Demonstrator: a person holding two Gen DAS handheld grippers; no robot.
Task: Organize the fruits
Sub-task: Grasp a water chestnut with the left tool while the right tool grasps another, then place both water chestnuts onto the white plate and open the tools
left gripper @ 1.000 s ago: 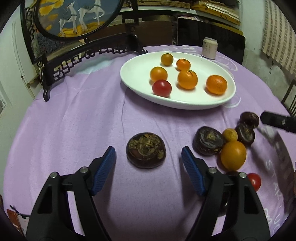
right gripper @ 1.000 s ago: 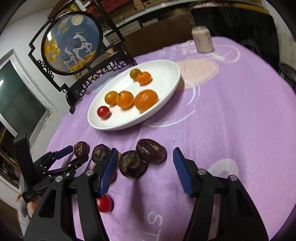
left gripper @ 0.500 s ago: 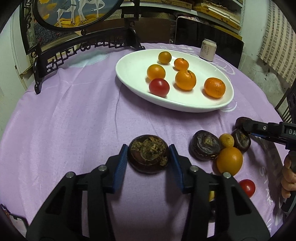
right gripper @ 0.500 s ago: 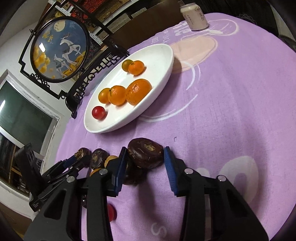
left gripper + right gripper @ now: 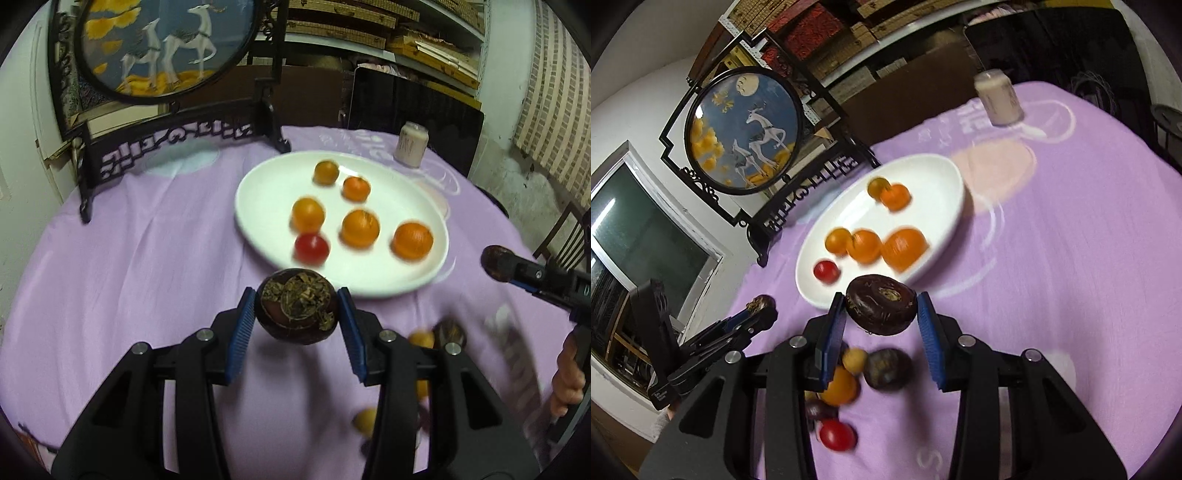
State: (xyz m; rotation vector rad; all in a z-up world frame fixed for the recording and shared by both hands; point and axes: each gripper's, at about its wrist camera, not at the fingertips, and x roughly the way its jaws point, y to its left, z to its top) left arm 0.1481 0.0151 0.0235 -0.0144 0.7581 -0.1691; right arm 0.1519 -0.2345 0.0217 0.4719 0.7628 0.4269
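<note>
My left gripper [image 5: 296,308] is shut on a dark brown round fruit [image 5: 296,304] with a dried calyx on top, lifted above the purple cloth. My right gripper [image 5: 881,306] is shut on a second dark brown fruit [image 5: 881,304], also off the table. Just beyond both stands the white oval plate [image 5: 391,184] with several oranges and one red tomato [image 5: 311,248]. In the left wrist view the right gripper [image 5: 496,264] shows at the right edge with its fruit; in the right wrist view the left gripper [image 5: 761,308] shows at the left.
Loose fruits lie on the cloth under the right gripper: an orange [image 5: 840,386], a small yellow fruit [image 5: 854,360], a dark fruit [image 5: 886,369] and a red tomato [image 5: 836,435]. A framed deer screen [image 5: 155,40] and a can [image 5: 411,144] stand behind the plate.
Both grippers closed on their dark fruits and then lifted them off the cloth, up and towards the plate.
</note>
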